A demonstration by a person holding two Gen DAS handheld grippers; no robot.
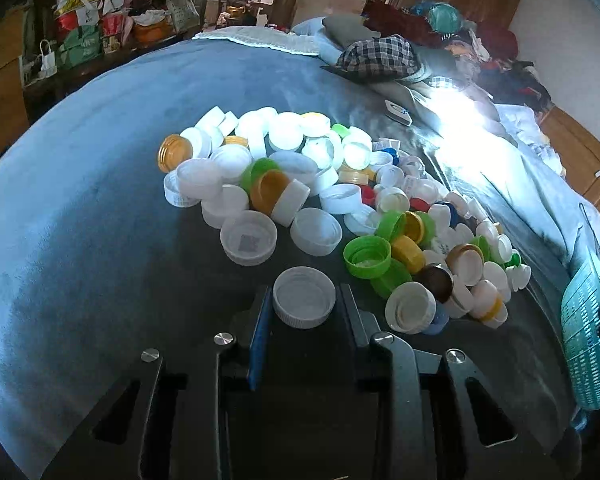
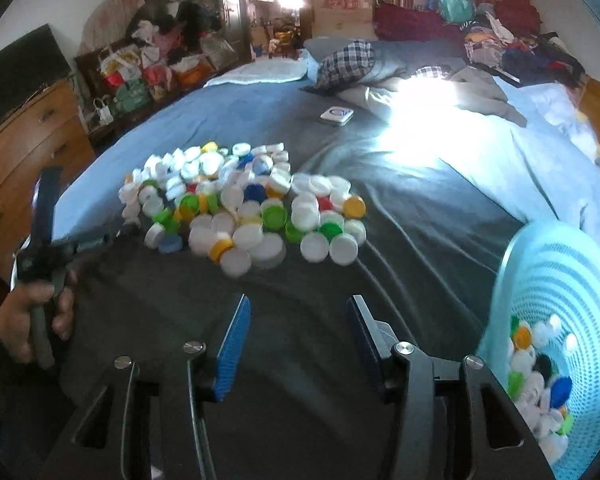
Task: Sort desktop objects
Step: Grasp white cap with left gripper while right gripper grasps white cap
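Observation:
A pile of bottle caps (image 1: 300, 184), mostly white with green, yellow, red and blue ones, lies on a grey-blue bedspread; it also shows in the right wrist view (image 2: 244, 208). My left gripper (image 1: 305, 300) is shut on a white cap (image 1: 304, 296), open side up, at the pile's near edge. My right gripper (image 2: 298, 320) is open and empty above bare bedspread, nearer than the pile. A turquoise mesh basket (image 2: 560, 272) with several caps inside stands to its right; it also shows in the left wrist view (image 1: 584, 336).
A small white device (image 2: 337, 115) lies beyond the pile. Plaid clothes and pillows (image 2: 352, 60) are heaped at the bed's far end. A wooden dresser (image 2: 24, 140) and bags stand left of the bed. The hand-held left gripper (image 2: 40, 240) is visible at left.

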